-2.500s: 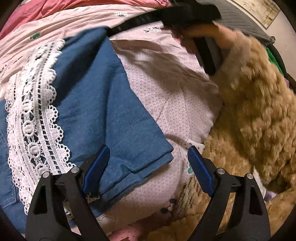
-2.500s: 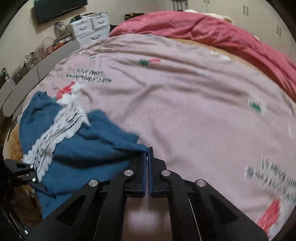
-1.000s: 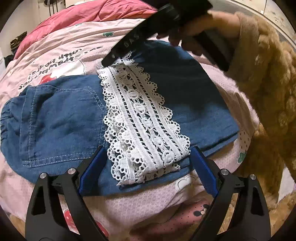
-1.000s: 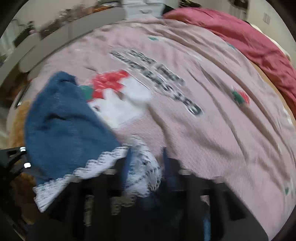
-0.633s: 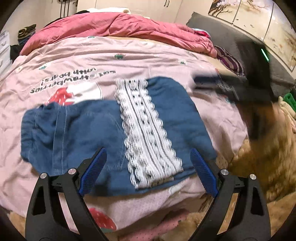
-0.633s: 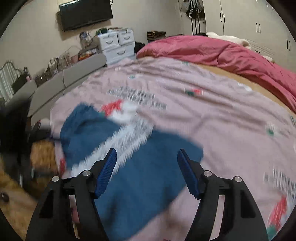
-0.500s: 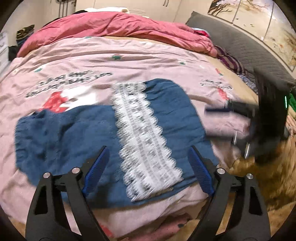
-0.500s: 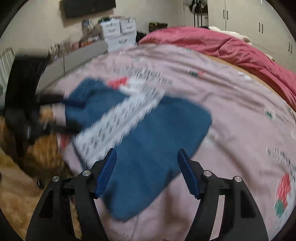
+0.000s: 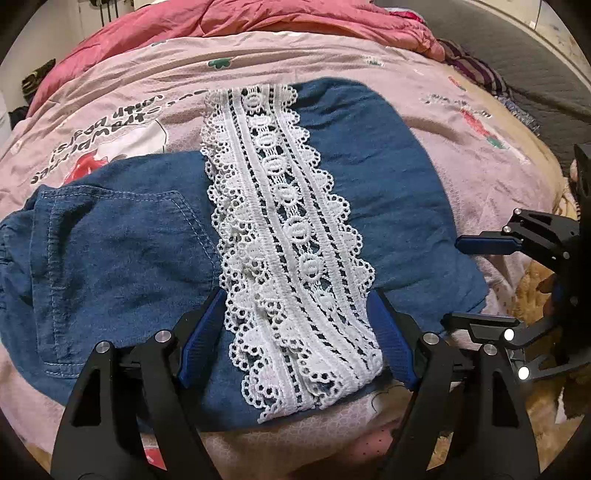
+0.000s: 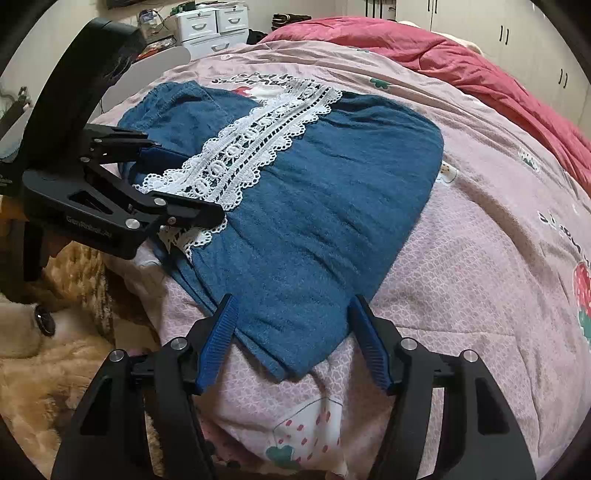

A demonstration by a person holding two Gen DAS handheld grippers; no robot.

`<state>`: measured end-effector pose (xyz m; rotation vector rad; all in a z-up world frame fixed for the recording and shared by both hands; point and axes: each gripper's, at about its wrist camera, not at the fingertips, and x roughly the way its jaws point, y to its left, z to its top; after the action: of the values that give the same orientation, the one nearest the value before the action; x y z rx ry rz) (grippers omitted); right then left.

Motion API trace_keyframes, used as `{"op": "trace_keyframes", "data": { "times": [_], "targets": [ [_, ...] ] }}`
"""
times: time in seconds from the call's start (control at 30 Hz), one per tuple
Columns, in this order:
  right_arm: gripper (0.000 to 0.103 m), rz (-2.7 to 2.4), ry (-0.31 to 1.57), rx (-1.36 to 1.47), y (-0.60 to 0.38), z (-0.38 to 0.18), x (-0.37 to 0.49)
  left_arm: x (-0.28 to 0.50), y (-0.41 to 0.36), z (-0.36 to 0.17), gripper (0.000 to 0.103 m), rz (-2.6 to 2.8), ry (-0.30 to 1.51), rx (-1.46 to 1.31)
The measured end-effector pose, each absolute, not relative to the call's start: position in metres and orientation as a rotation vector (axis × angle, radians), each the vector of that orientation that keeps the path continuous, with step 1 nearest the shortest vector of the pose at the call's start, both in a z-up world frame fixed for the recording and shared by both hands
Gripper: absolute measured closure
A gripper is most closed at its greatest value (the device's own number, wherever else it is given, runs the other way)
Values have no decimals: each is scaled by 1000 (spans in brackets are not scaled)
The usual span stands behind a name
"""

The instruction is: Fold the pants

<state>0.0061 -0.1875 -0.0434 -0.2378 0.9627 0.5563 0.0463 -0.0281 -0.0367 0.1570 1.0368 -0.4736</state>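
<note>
My left gripper (image 9: 297, 339) is closing around the pants' (image 9: 388, 206) lace; my right gripper (image 10: 291, 339) stands wide, lower centre.

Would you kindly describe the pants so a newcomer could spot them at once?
Look at the bed's pink printed sheet, near its front edge. The pants lie flat there, blue denim with a stitched pocket; their white lace band sets them apart from the red quilt behind.
</note>
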Motion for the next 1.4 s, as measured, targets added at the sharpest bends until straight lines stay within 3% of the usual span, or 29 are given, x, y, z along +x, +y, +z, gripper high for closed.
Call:
{"op": "trace_keyframes", "data": {
  "times": [0.1,0.2,0.37,0.43,0.73,0.97,1.1,1.4],
  "targets": [
    [31,584,960,-105,-204,-27,1,35,-18,-17,28,-485,1013,120],
    [17,582,919,1,-219,-8,0,27,-3,3,18,-452,963,111],
    [17,565,879,21,-219,13,10,24,35,22,11,-339,931,110],
    [9,574,876,14,-212,17,15,24,52,24,10,-300,934,89],
    [6,663,838,-55,-168,40,39,18,130,27,9,-121,940,-37],
    [5,747,858,-103,-114,58,89,16,167,15,9,-136,999,-317],
    [4,858,870,-180,-68,64,119,18,166,0,9,-166,1044,-454],
    [4,960,1045,-366,32,29,186,28,143,-12,9,-160,1034,-445]
  ]
}}
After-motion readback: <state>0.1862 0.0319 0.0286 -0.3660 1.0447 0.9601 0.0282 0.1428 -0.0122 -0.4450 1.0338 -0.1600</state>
